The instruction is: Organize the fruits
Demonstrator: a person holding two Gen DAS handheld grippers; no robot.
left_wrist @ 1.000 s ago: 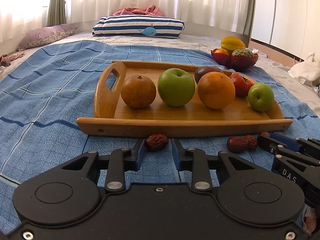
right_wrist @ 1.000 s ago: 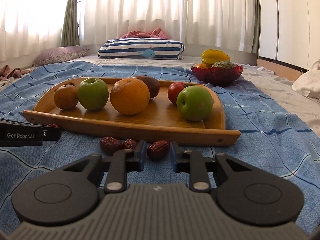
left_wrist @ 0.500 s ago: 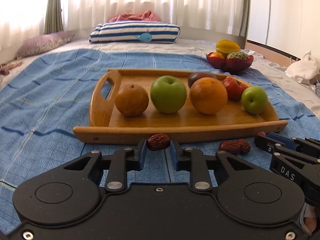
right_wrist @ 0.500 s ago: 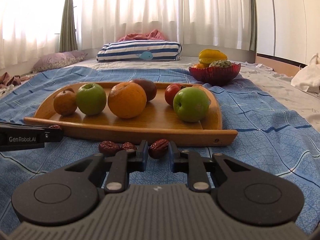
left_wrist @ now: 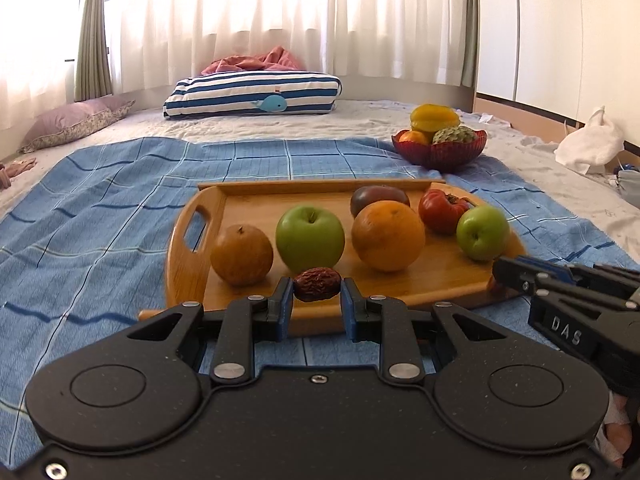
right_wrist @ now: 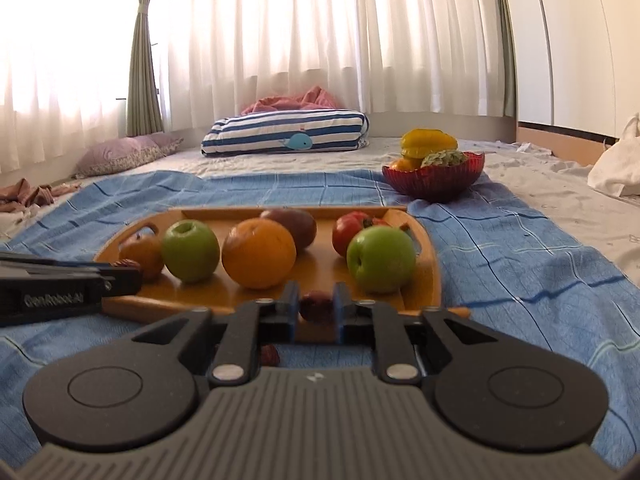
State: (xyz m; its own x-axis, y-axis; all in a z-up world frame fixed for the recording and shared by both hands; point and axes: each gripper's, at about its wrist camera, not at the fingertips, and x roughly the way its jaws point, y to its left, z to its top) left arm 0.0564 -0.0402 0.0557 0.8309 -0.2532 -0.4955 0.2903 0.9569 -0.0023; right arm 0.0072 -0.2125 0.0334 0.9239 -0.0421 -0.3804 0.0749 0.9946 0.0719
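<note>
Fruit bowl (left_wrist: 440, 152) stands behind the tray (left_wrist: 188, 240), right; striped pillow (left_wrist: 252, 94) lies farther back.

the blanket (left_wrist: 100, 200) is blue with a thin dark and pale check. the tray (left_wrist: 448, 284) is honey-brown wood. two apples (left_wrist: 310, 234) are green, the orange (left_wrist: 388, 236) bright orange, the bowl (left_wrist: 440, 154) red, the pillow (left_wrist: 256, 92) navy-and-white striped.

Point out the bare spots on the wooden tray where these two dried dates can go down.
Free: the front strip of the wooden tray below the orange, and the back-left area between the handle slot and the large green apple. Crowded: the right end, around the tomato and small green apple.
</note>
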